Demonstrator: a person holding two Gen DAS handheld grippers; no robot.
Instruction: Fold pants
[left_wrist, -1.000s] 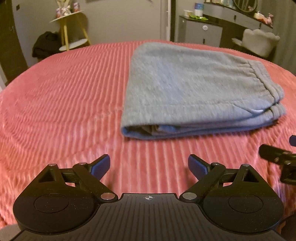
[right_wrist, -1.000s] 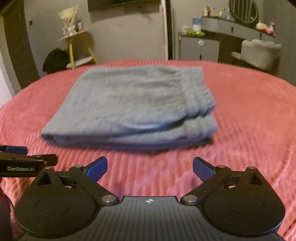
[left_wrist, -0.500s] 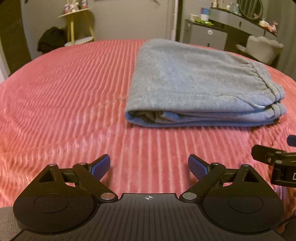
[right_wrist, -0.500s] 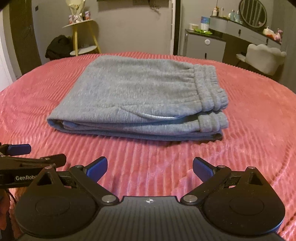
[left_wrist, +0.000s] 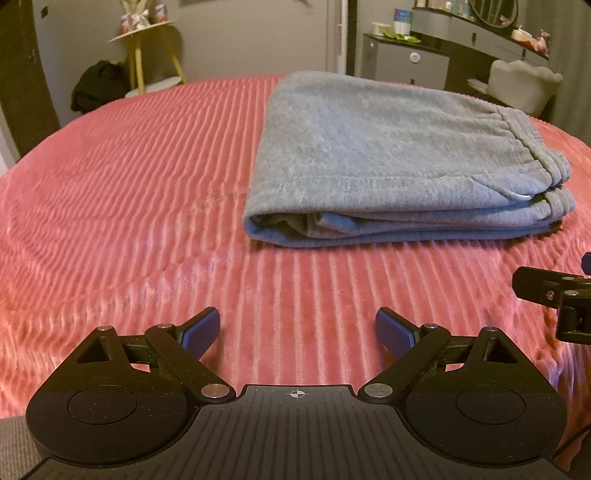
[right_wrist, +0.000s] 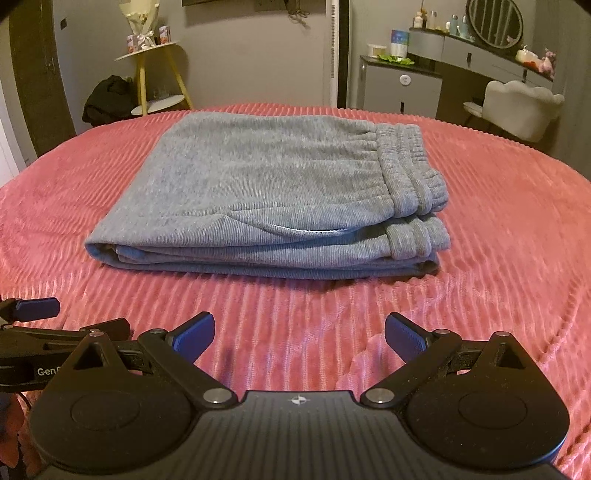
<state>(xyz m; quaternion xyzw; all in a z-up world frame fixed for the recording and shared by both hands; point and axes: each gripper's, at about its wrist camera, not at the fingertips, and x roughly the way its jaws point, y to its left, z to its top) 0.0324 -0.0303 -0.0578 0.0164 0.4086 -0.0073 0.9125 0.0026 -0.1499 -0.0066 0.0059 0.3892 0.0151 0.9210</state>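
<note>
Grey sweatpants (left_wrist: 388, 158) lie folded in a flat rectangular stack on the pink ribbed bedspread (left_wrist: 129, 192), waistband to the right. They also show in the right wrist view (right_wrist: 266, 192). My left gripper (left_wrist: 297, 328) is open and empty, held back from the pants' near left corner. My right gripper (right_wrist: 299, 334) is open and empty, in front of the pants' near edge. Each gripper shows at the edge of the other's view: the right gripper (left_wrist: 554, 291) and the left gripper (right_wrist: 44, 325).
The bedspread (right_wrist: 498, 229) spreads wide around the pants. Beyond the bed stand a yellow side table (right_wrist: 155, 74), a dark bag (right_wrist: 109, 98) on the floor, a grey dresser (right_wrist: 402, 85) and a white chair (right_wrist: 517, 107).
Both grippers have drawn back and risen a little from the pants, so the folded stack sits farther off. Both stay open. The pants have not moved.
</note>
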